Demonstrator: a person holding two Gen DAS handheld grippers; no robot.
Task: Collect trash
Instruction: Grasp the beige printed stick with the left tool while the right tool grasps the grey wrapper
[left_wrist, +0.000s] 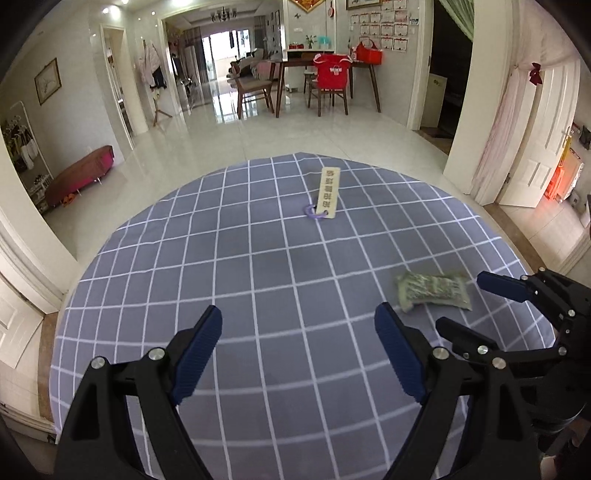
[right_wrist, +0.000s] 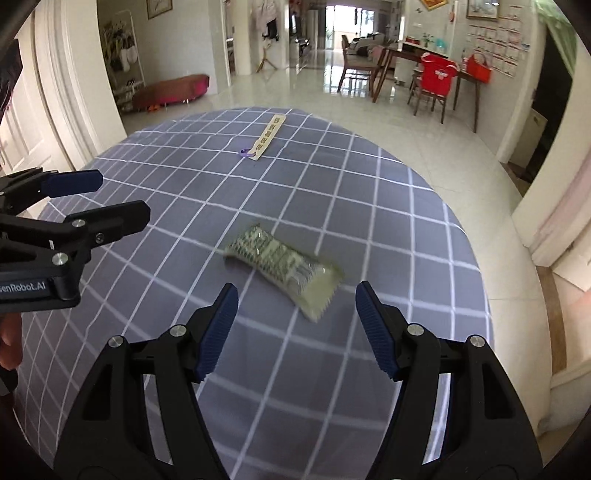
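A green snack wrapper (right_wrist: 284, 267) lies on the blue-grey checked tablecloth (right_wrist: 184, 192), just ahead of my open, empty right gripper (right_wrist: 297, 325). In the left wrist view the wrapper (left_wrist: 434, 290) lies to the right, in front of the right gripper (left_wrist: 469, 299). My left gripper (left_wrist: 299, 339) is open and empty above bare cloth; it also shows at the left edge of the right wrist view (right_wrist: 114, 195). A wooden tag with a purple loop (left_wrist: 327, 194) lies farther back on the table (right_wrist: 267, 138).
The round table's far edge drops to a glossy tiled floor (left_wrist: 280, 129). Beyond stand a dining table and chairs with a red bag (left_wrist: 332, 74), a low pink bench (left_wrist: 83, 175) at left, and white door frames (left_wrist: 461, 110) at right.
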